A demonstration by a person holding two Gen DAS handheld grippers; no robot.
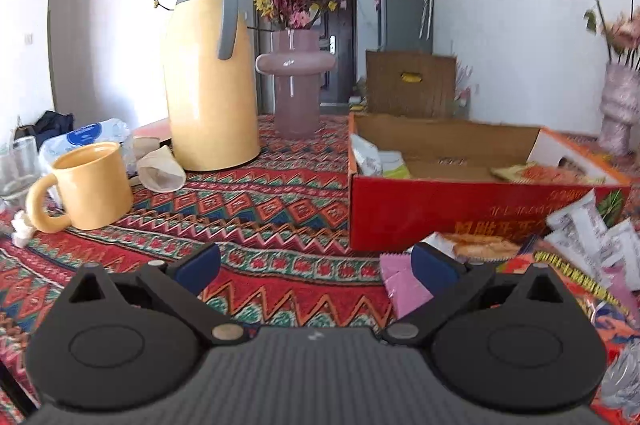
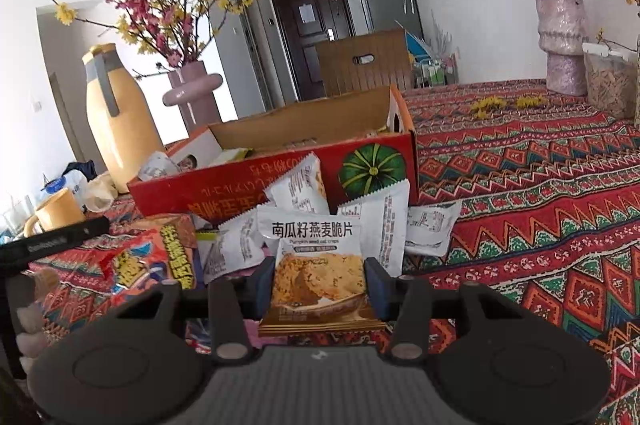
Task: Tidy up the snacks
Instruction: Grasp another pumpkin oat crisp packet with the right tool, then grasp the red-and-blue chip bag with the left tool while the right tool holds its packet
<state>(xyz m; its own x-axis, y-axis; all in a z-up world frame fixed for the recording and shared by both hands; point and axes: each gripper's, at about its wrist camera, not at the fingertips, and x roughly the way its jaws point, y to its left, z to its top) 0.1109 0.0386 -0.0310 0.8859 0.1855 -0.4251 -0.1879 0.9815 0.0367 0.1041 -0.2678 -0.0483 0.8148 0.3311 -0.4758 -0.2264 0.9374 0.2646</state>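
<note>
1. While the left gripper (image 1: 316, 265) hovers over the patterned tablecloth (image 1: 280, 217) with its jaws wide apart and nothing between them, a pink wrapper (image 1: 400, 285) lies just beside its right finger, and the red cardboard box (image 1: 460, 213) sits ahead to the right. A careless sweep could drag the wrapper, or knock the yellow mug (image 1: 92, 185) ahead to the left.
2. Though the right gripper (image 2: 318, 281) is clamped on the oat crisp packet (image 2: 320, 277), pads pressing its two edges, the slick pouch could buckle or slip out on the way to the box (image 2: 280, 185) straight ahead. More white packets (image 2: 384, 225) are piled just beyond the fingertips, so a low carry may scatter them or catch the box's near wall.
</note>
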